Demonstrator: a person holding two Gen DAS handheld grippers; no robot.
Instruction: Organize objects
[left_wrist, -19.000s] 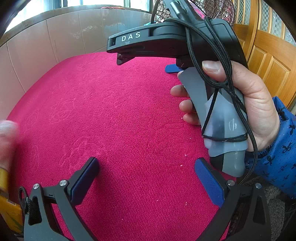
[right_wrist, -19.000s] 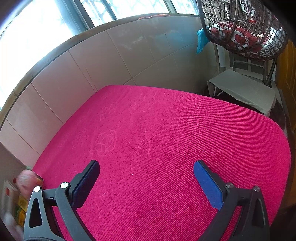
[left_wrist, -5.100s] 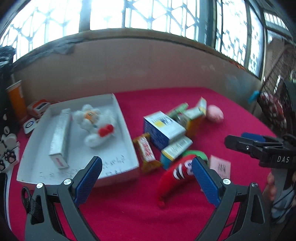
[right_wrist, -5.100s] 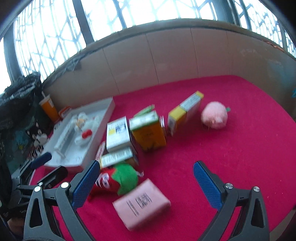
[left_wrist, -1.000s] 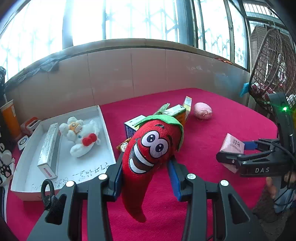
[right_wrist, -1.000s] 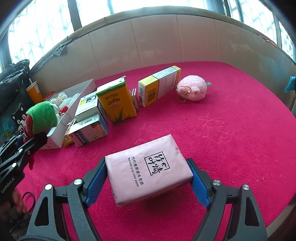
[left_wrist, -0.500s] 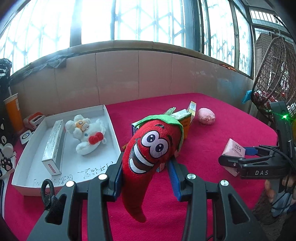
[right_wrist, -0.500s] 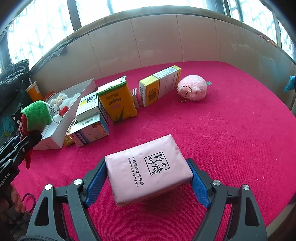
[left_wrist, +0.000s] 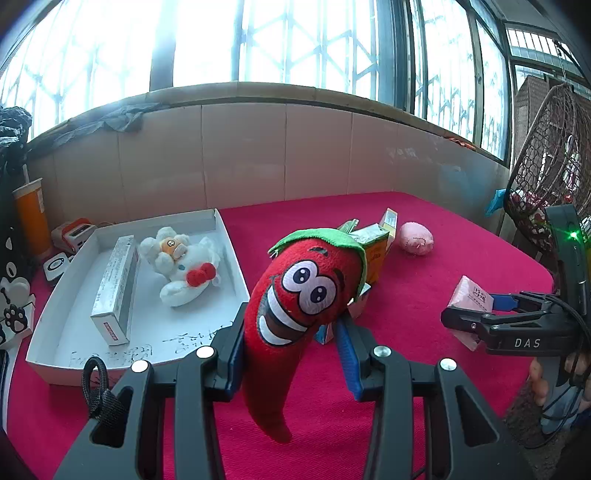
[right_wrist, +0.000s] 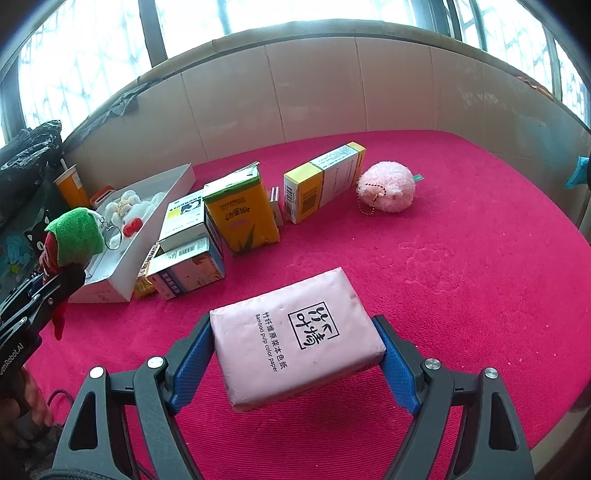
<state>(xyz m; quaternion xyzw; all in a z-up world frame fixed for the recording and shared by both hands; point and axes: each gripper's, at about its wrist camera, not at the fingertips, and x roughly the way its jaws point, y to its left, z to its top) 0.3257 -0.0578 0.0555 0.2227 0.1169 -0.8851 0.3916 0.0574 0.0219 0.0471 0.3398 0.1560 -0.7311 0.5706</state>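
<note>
My left gripper (left_wrist: 291, 354) is shut on a red chili plush (left_wrist: 299, 306) with a green cap and holds it above the red cloth; the plush also shows in the right wrist view (right_wrist: 70, 236). My right gripper (right_wrist: 295, 358) is shut on a pink tissue pack (right_wrist: 295, 339), also seen in the left wrist view (left_wrist: 471, 299). A white tray (left_wrist: 55, 354) at the left holds a white plush toy (left_wrist: 184, 266) and a long silver box (left_wrist: 116, 284). Several boxes lie beside the tray: a yellow-green carton (right_wrist: 240, 214), a white-yellow box (right_wrist: 325, 181), and two white-blue boxes (right_wrist: 184, 269).
A pink round plush (right_wrist: 386, 192) lies on the red cloth (right_wrist: 461, 258) at the back right. An orange cup (left_wrist: 31, 218) and small items stand left of the tray. A wire basket chair (left_wrist: 546, 166) hangs at the right. A tiled wall runs behind.
The left gripper with the chili plush has shifted slightly toward the tray. The right gripper still holds the tissue pack in the same place.
</note>
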